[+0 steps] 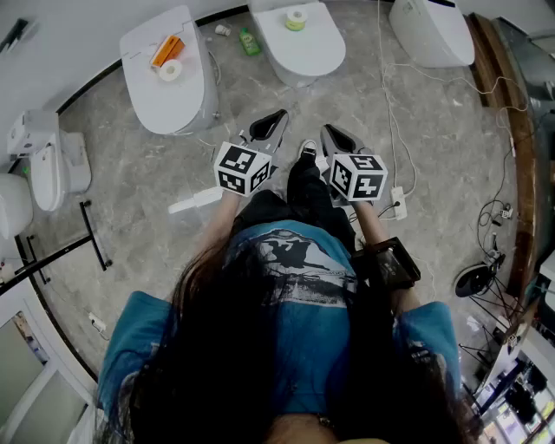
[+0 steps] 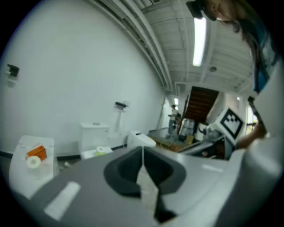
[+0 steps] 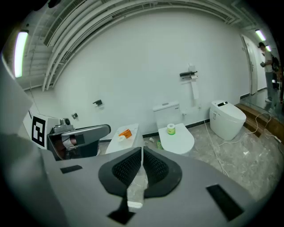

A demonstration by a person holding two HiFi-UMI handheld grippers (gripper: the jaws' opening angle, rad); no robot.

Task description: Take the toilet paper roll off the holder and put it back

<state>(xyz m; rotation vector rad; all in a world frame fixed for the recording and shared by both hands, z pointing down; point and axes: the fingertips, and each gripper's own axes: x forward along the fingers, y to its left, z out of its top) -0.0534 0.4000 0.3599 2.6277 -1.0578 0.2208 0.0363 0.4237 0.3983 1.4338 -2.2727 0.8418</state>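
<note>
I hold both grippers low in front of me, pointing at the floor between the toilets. My left gripper [image 1: 276, 117] [image 2: 143, 153] is shut with nothing in it. My right gripper [image 1: 334, 133] [image 3: 142, 153] is shut and empty as well. A roll with a green band [image 1: 296, 19] [image 3: 171, 129] stands on the middle toilet's lid [image 1: 303, 48]. On the left toilet's lid [image 1: 165, 91] a small white roll [image 1: 171, 69] [image 3: 121, 138] lies beside an orange pack [image 1: 166, 50]. A paper holder [image 3: 188, 75] [image 2: 120, 105] hangs on the white wall above the middle toilet, far from both grippers.
A third toilet [image 1: 431, 30] stands at the right. A green bottle [image 1: 250, 41] lies on the marble floor. Cables and a power strip [image 1: 398, 201] run along the right, by a wooden step [image 1: 512, 130]. A black rail [image 1: 94, 234] and a small white fixture [image 1: 52, 165] are at the left.
</note>
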